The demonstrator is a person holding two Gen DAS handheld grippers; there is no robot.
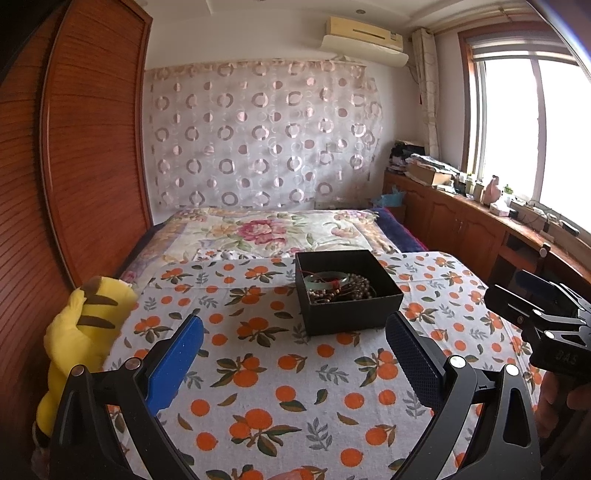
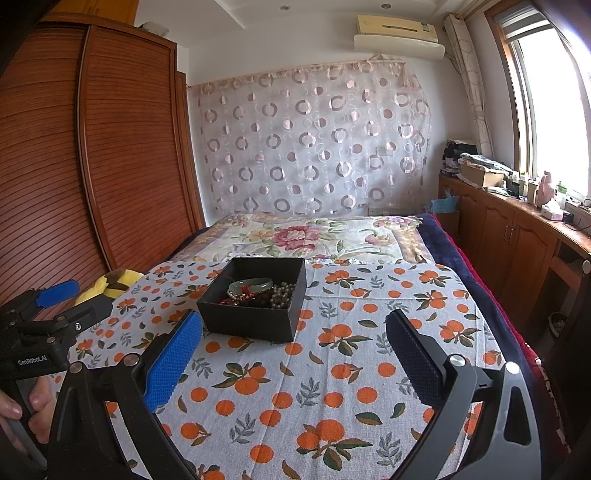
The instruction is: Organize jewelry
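both wrist views look forward across the bed, sharing the black box [image 1: 347, 291] [image 2: 255, 299] nearby.

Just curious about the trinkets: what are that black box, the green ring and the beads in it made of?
The black box looks like matte cardboard: thin, straight walls, no shine. The green bangle seems jade or glass, pale, smooth and glossy. The bead strands look like wood or seed, brown and grey and dull, though too small to be sure.

Box wall [image 1: 354, 314] hides part of the beads [image 1: 347, 291].

Orange-print cloth [image 1: 258, 369] on bed, yellow plush toy [image 1: 81, 332] at left, wood wardrobe [image 1: 92, 147], AC unit [image 1: 364, 35].
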